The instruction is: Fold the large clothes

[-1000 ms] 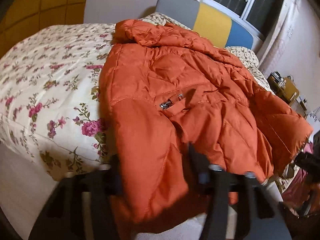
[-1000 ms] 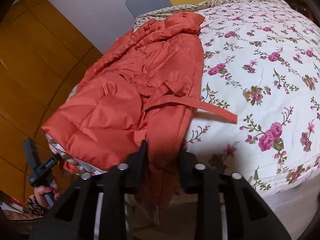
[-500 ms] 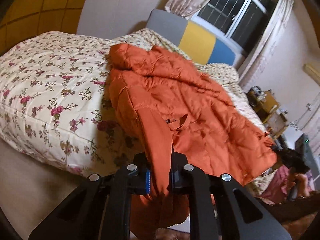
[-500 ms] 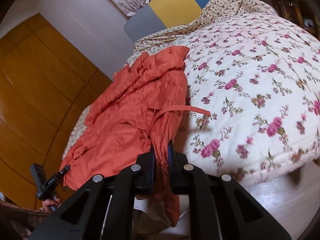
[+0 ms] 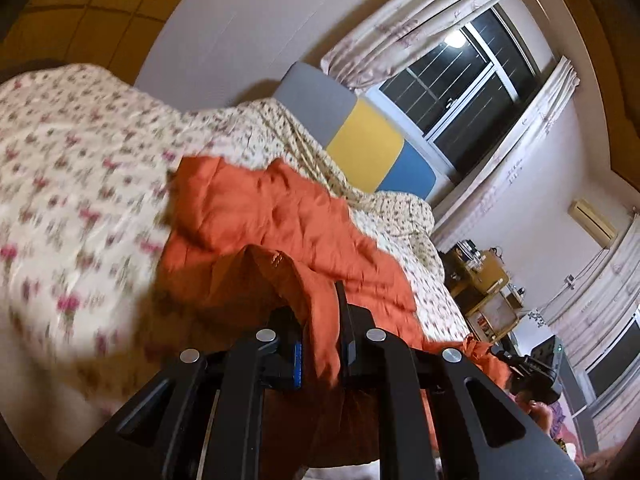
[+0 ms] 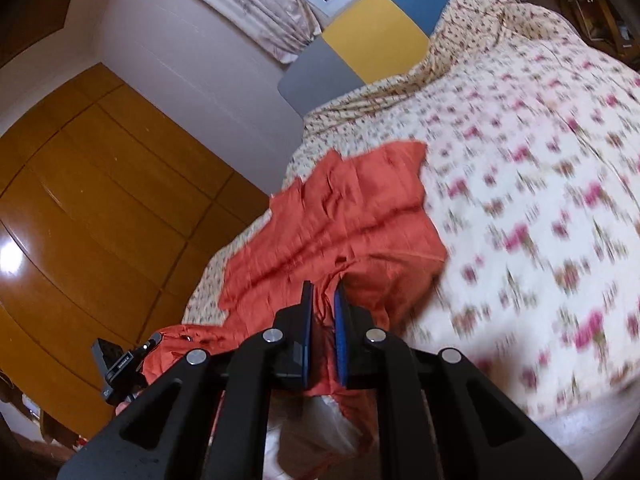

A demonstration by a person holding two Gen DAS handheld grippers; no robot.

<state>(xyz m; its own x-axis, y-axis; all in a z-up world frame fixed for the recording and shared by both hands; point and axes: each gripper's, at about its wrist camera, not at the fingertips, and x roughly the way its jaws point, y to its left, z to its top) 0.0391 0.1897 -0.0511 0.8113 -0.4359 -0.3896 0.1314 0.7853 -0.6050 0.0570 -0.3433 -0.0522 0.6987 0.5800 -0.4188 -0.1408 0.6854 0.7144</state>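
Observation:
An orange padded jacket lies on a bed with a floral quilt, its near hem lifted off the bed's edge. My left gripper is shut on a fold of the hem at one corner. In the right wrist view the same jacket spreads up the quilt, and my right gripper is shut on the other corner of the hem, with pale lining hanging below. The left gripper shows at the lower left of that view, the right gripper at the lower right of the left wrist view.
A grey, yellow and blue headboard stands at the far end under a curtained window. Wooden wardrobe doors line one side of the bed. A cluttered yellow side table stands on the other side.
Both grippers have closed on the jacket's hem and risen with it. The cameras have tipped upward, so more of the wall, window and headboard shows, and the jacket looks farther off.

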